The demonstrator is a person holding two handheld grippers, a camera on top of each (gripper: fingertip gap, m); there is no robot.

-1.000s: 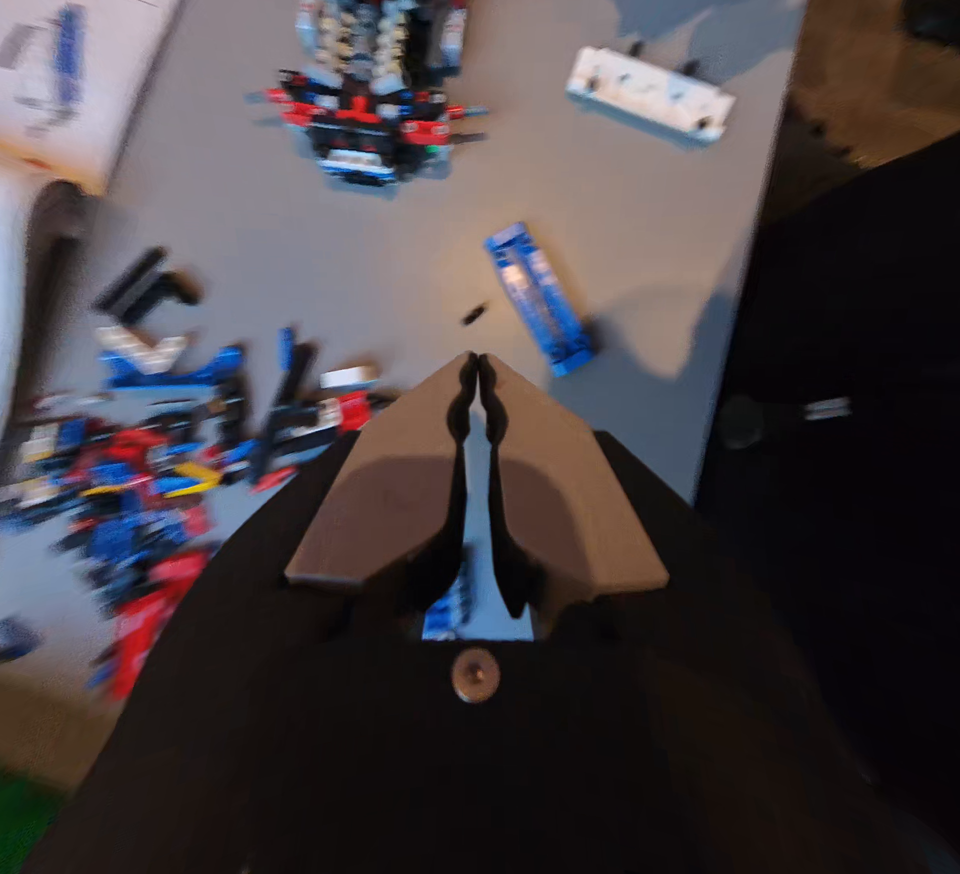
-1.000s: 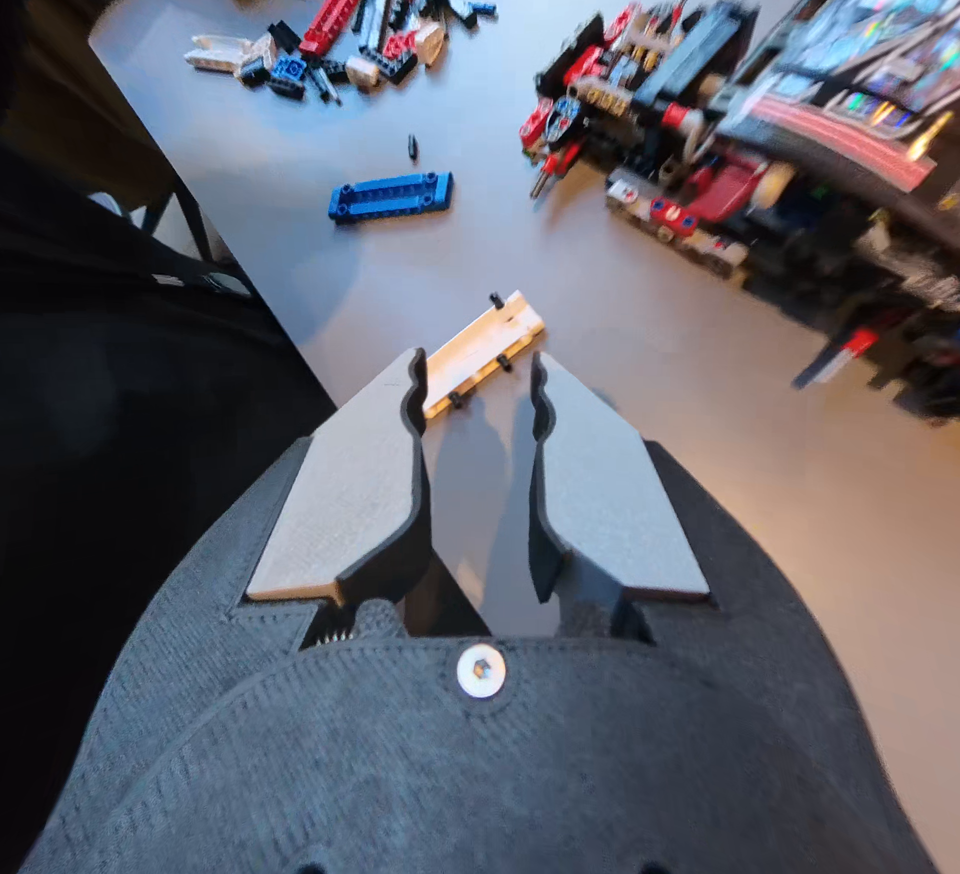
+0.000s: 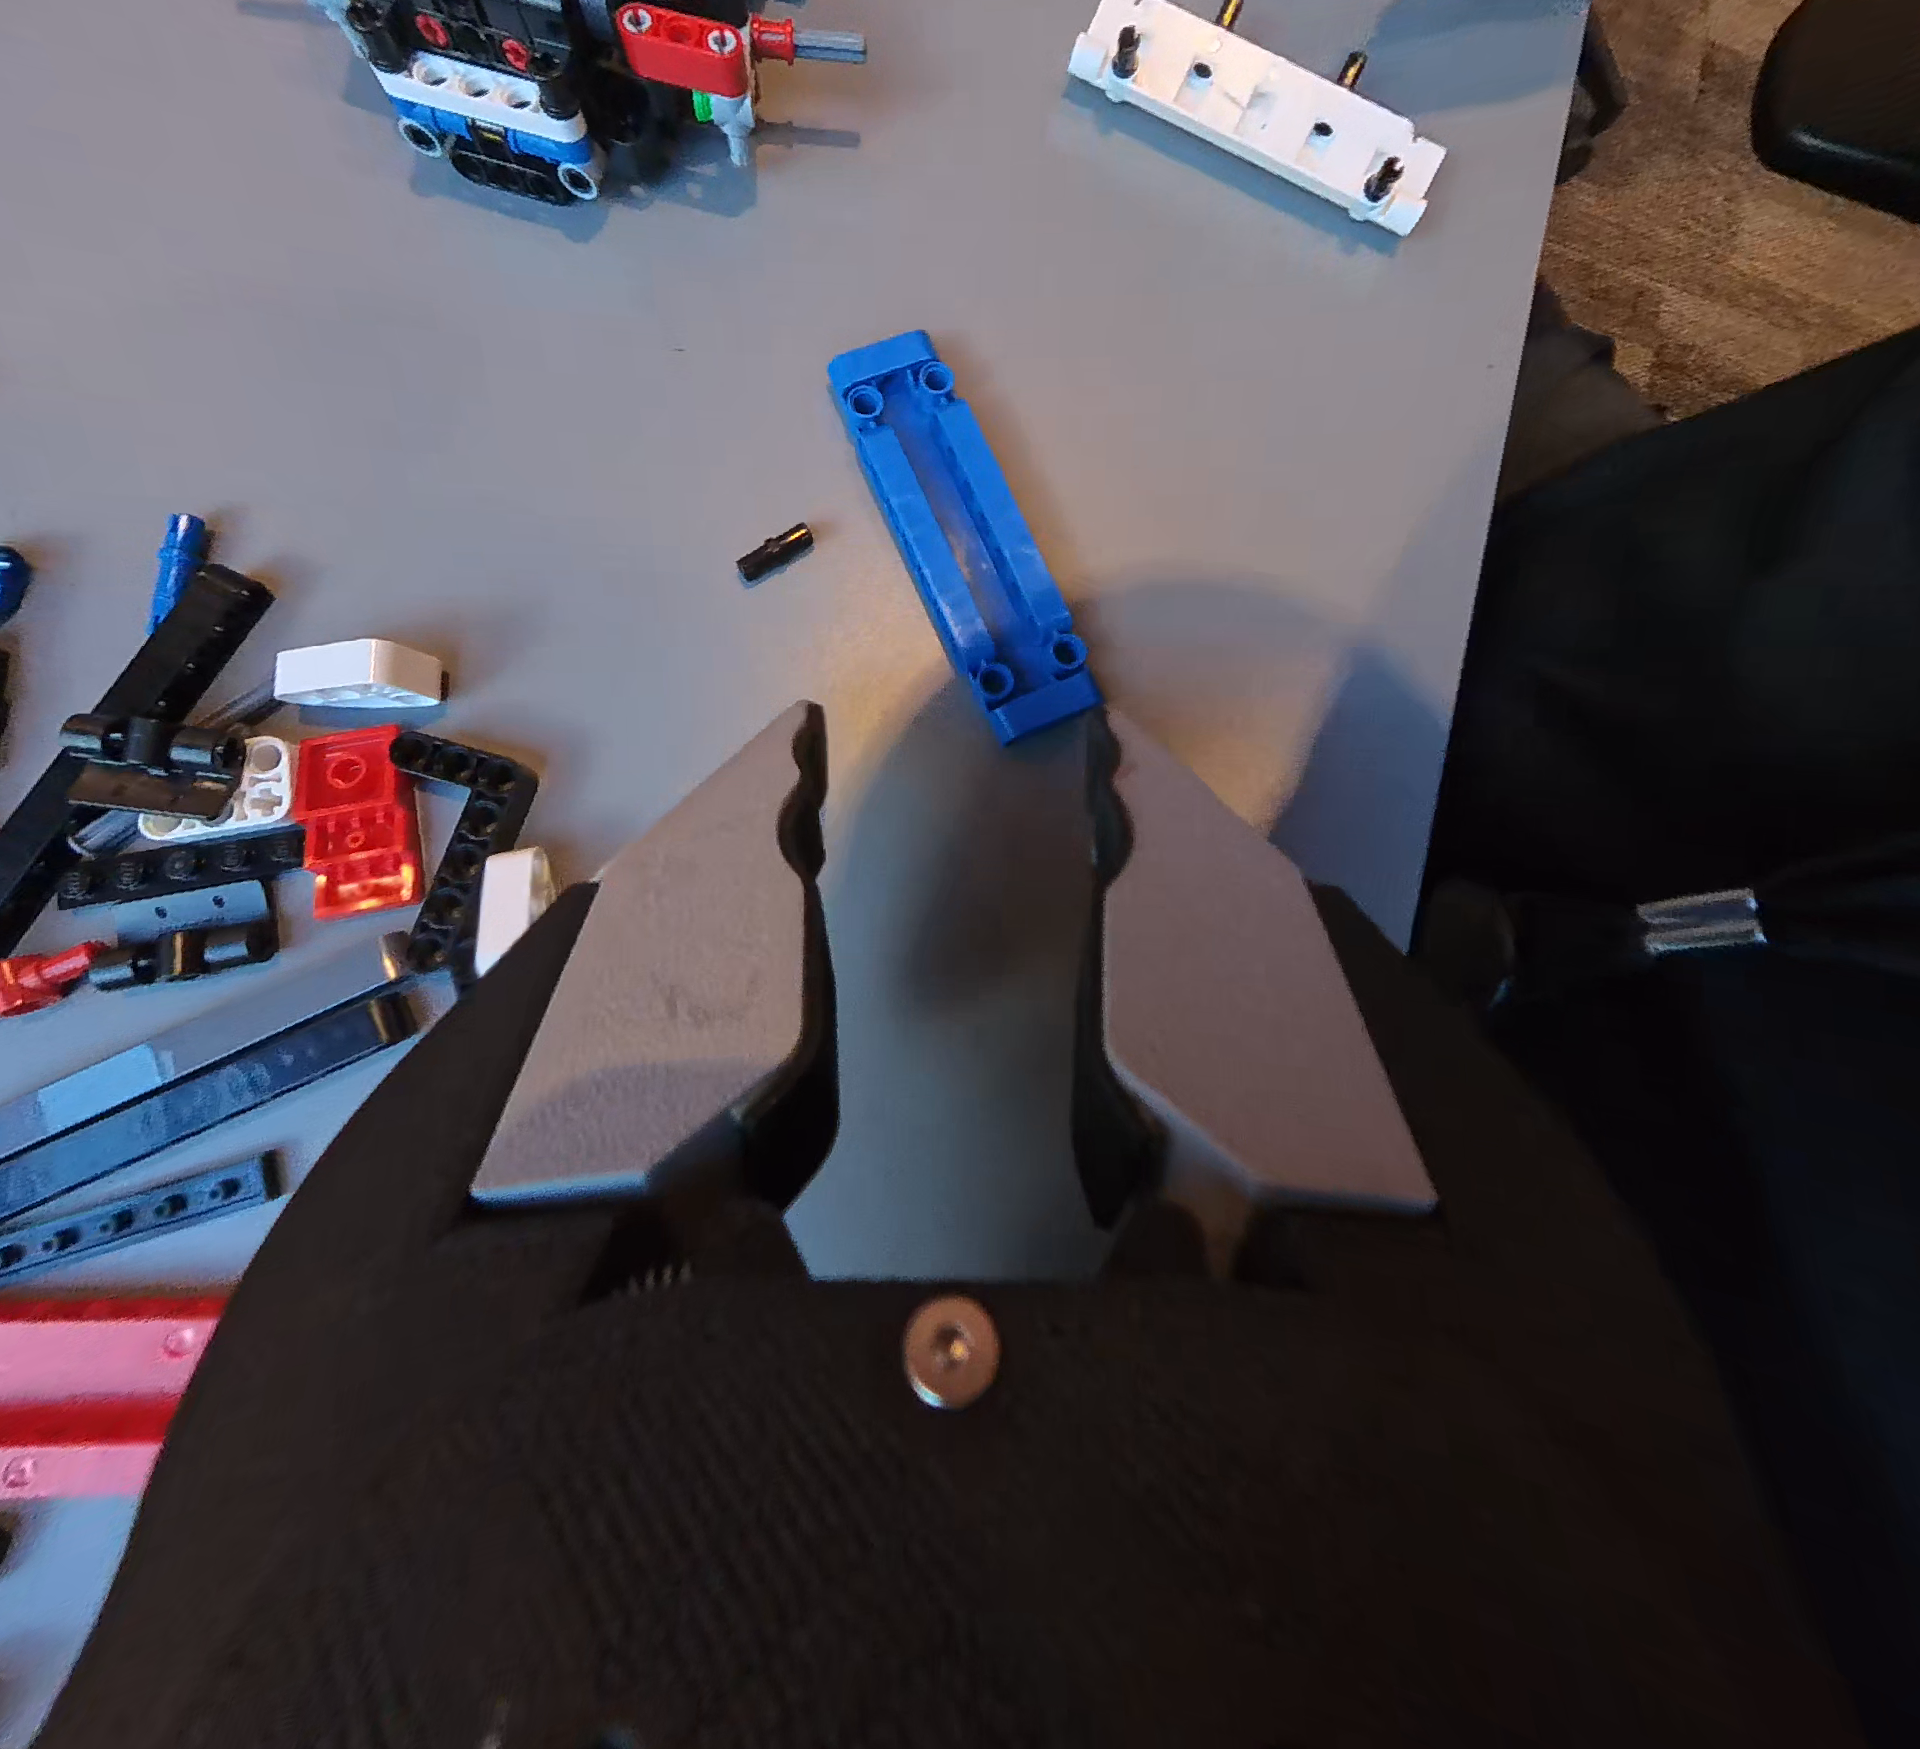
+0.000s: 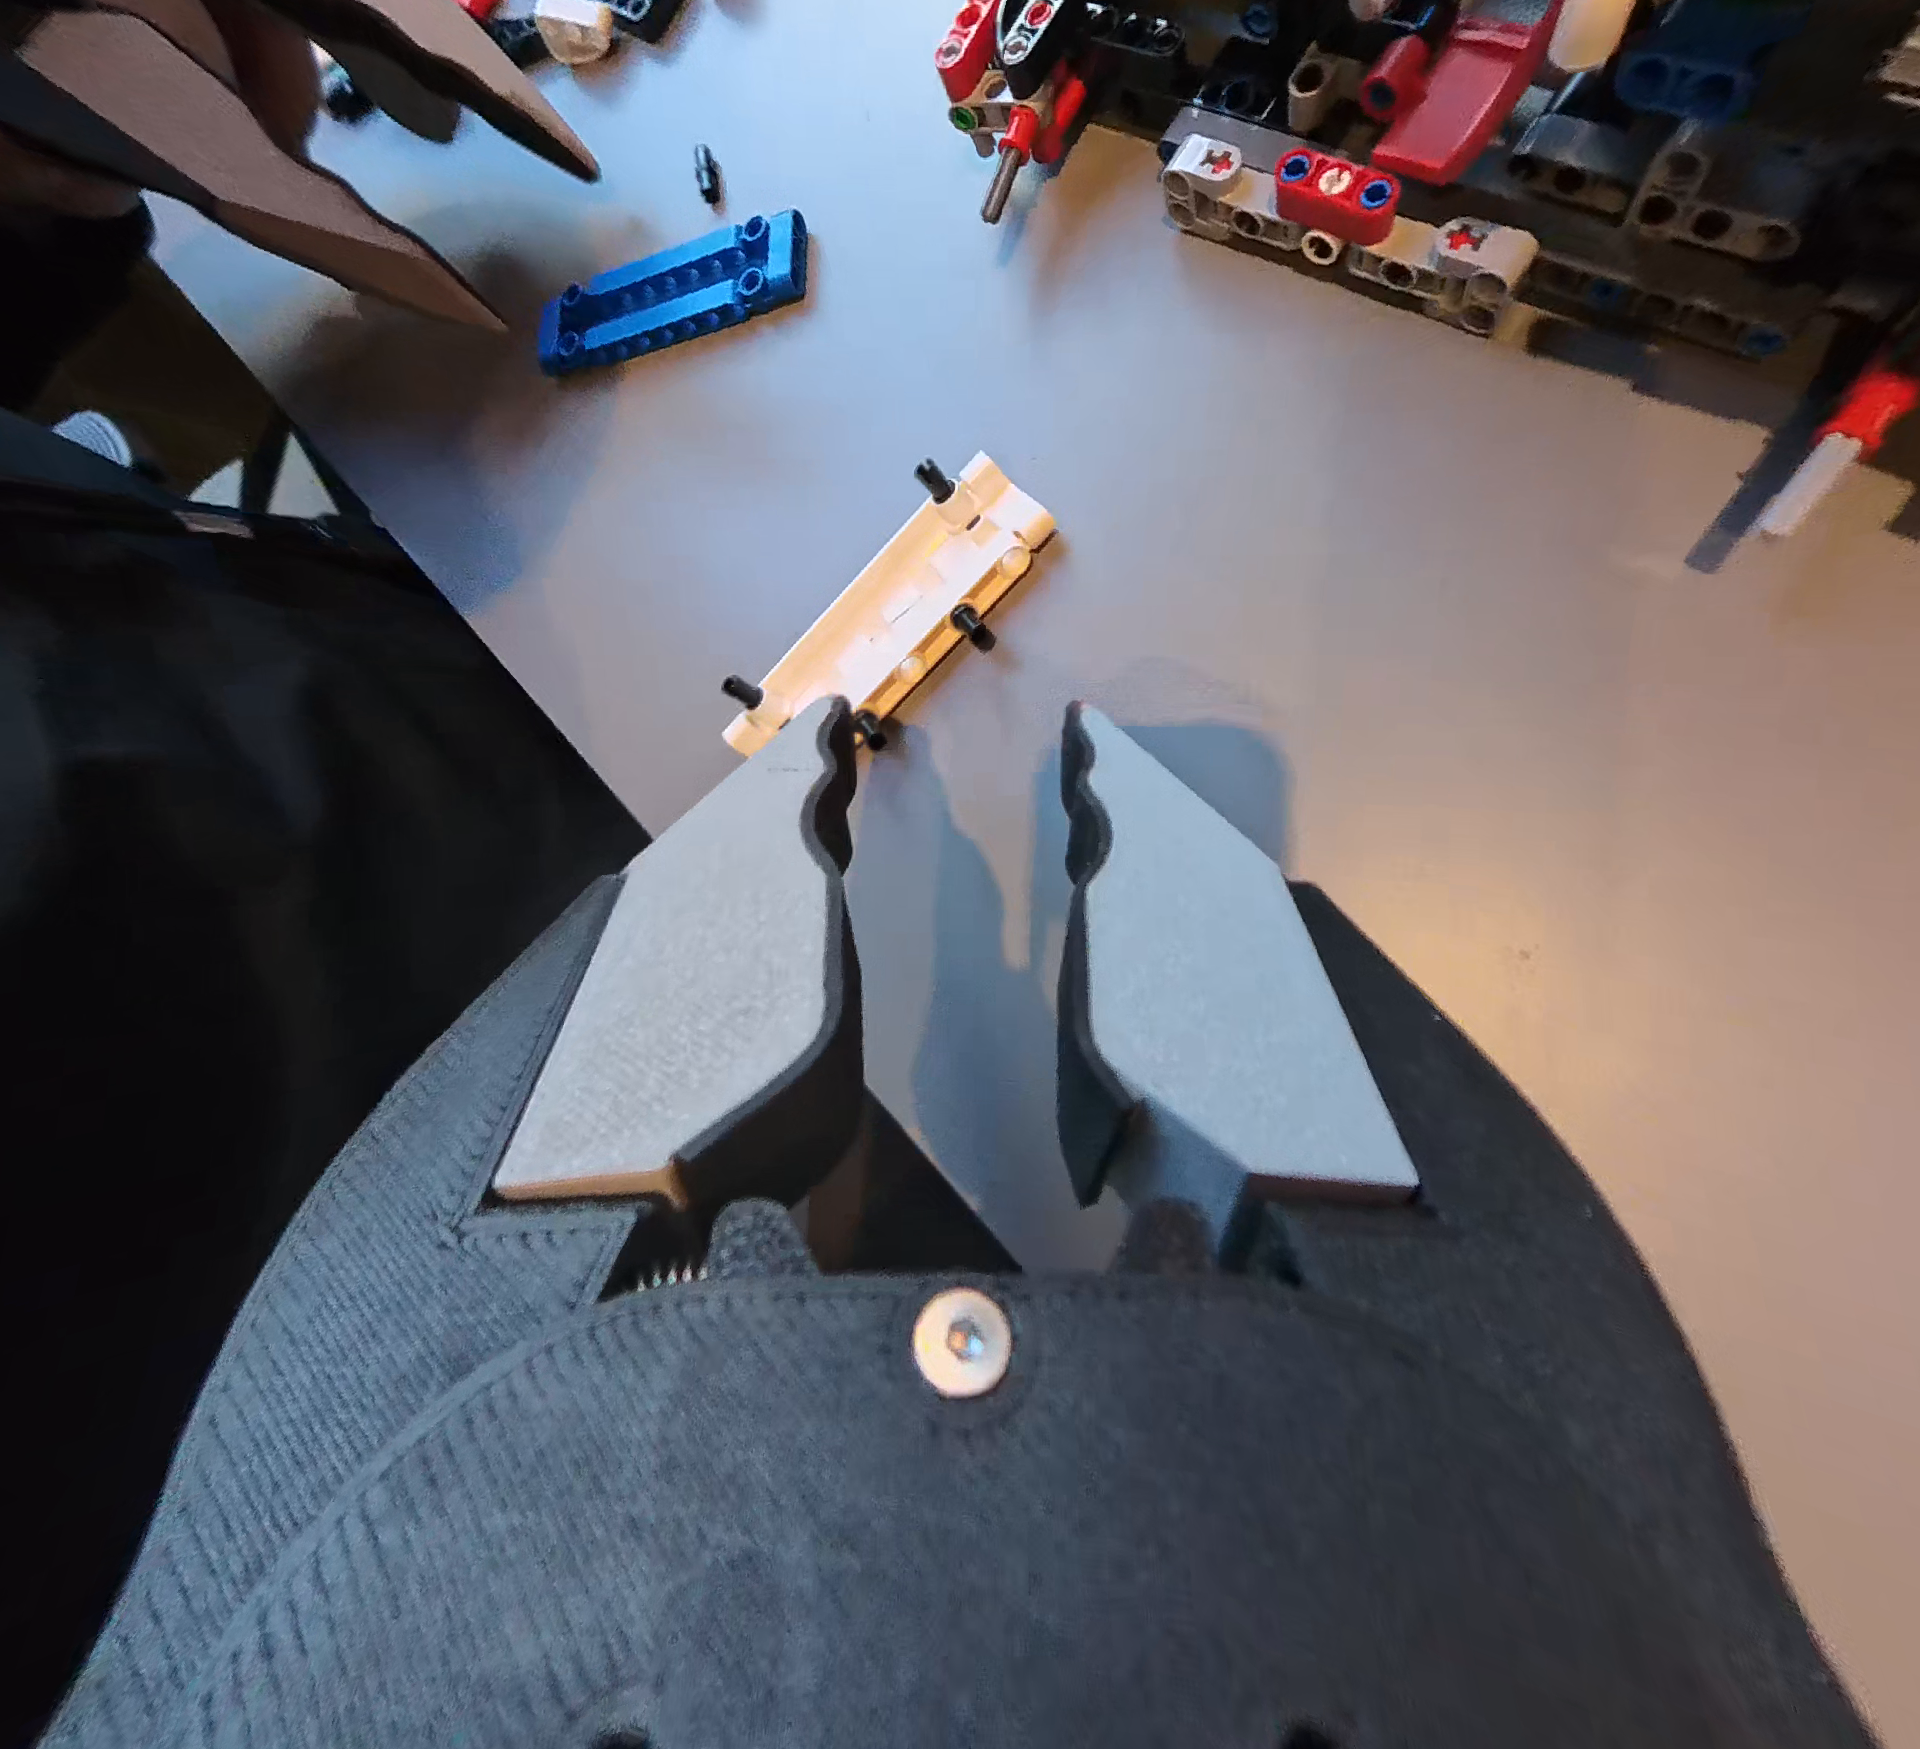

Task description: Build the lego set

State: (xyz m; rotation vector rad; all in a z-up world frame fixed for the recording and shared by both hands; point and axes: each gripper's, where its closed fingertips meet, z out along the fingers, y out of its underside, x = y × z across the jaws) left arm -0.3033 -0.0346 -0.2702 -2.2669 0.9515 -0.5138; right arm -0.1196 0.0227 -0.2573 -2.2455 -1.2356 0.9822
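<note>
Left tool (image 3: 956,728) hovered over worktop (image 3: 623,369), fingers apart, empty, tips just short of blue panel (image 3: 961,530). Right tool (image 4: 961,728) also spread, empty, beside white panel (image 4: 894,603) carrying black pins. Loose pin (image 3: 775,551) lay near blue panel. Model (image 3: 520,6) stood farther back. Step: probably picking blue panel to join white one. Next: straddle panel's width, close squarely, avoid sliding it off edge.
</note>
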